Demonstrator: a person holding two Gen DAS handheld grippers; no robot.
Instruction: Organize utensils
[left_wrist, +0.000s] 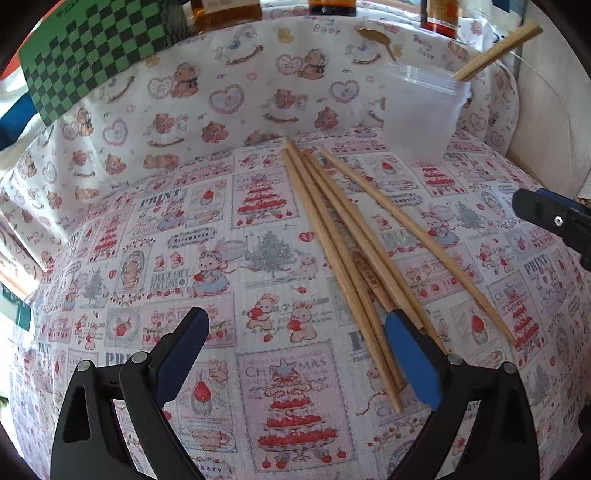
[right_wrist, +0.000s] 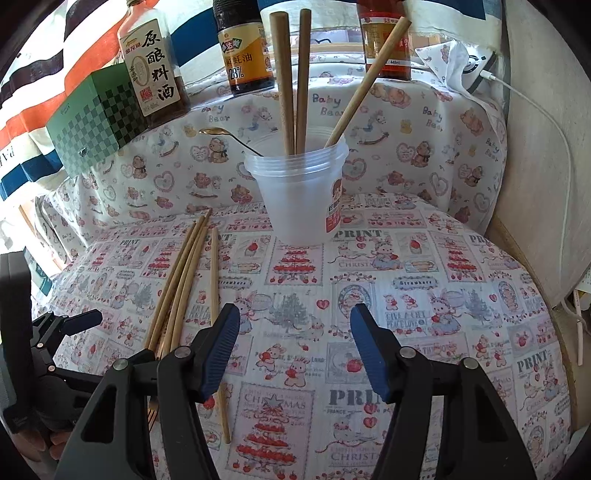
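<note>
Several wooden chopsticks (left_wrist: 343, 236) lie fanned on the patterned tablecloth; they also show in the right wrist view (right_wrist: 184, 280). A clear plastic cup (right_wrist: 301, 192) stands upright behind them, holding three chopsticks (right_wrist: 291, 81) and a gold spoon (right_wrist: 221, 134); the cup also shows in the left wrist view (left_wrist: 421, 114). My left gripper (left_wrist: 295, 332) is open and empty, its right finger over the near ends of the chopsticks. My right gripper (right_wrist: 295, 325) is open and empty, low over the cloth in front of the cup, right of the chopsticks.
Sauce bottles (right_wrist: 247, 51) and a green checkered box (right_wrist: 96, 118) stand on the raised ledge behind the cup. A white cable (right_wrist: 535, 110) runs down the right side by a wall. The left gripper's body (right_wrist: 44, 332) shows at the left edge.
</note>
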